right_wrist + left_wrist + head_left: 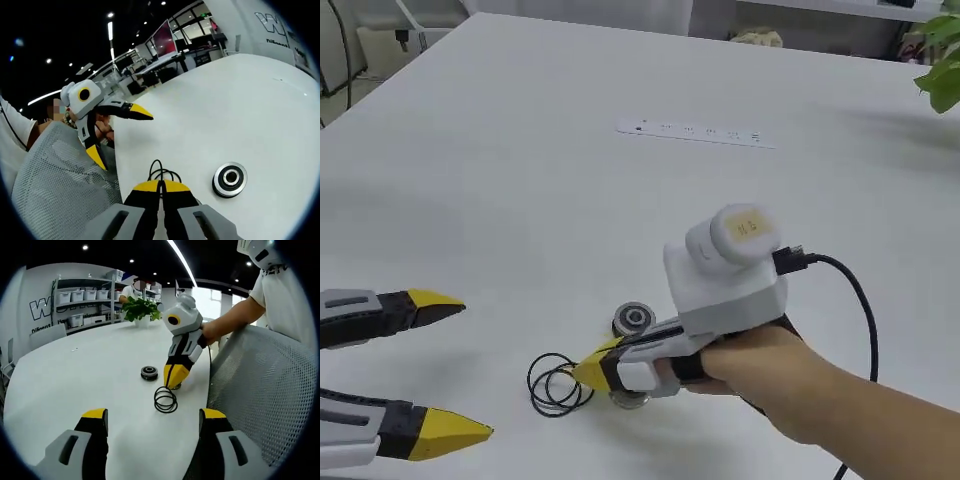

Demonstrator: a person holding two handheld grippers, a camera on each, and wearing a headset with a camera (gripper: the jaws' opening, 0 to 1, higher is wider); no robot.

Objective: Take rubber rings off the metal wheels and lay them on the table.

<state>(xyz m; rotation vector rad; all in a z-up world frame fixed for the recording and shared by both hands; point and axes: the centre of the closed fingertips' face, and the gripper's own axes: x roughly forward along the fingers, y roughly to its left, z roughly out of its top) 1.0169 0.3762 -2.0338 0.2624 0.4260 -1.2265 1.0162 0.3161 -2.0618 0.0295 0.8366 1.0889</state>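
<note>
Now R gripper (pixel 582 372) jaws closed, pinching thin black rubber rings (pixel 555 385) lying on white table (pixel 620 200), near round metal wheel (pixel 633 320); L gripper (pixel 472 368) wide open, empty.

Bright, even ceiling light, soft shadows, sharp frames, fisheye-warped gripper views.

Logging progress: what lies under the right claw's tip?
Loose black rubber rings lie on the table under the shut right claw. A metal part peeks out below; the claw covers the rest.
</note>
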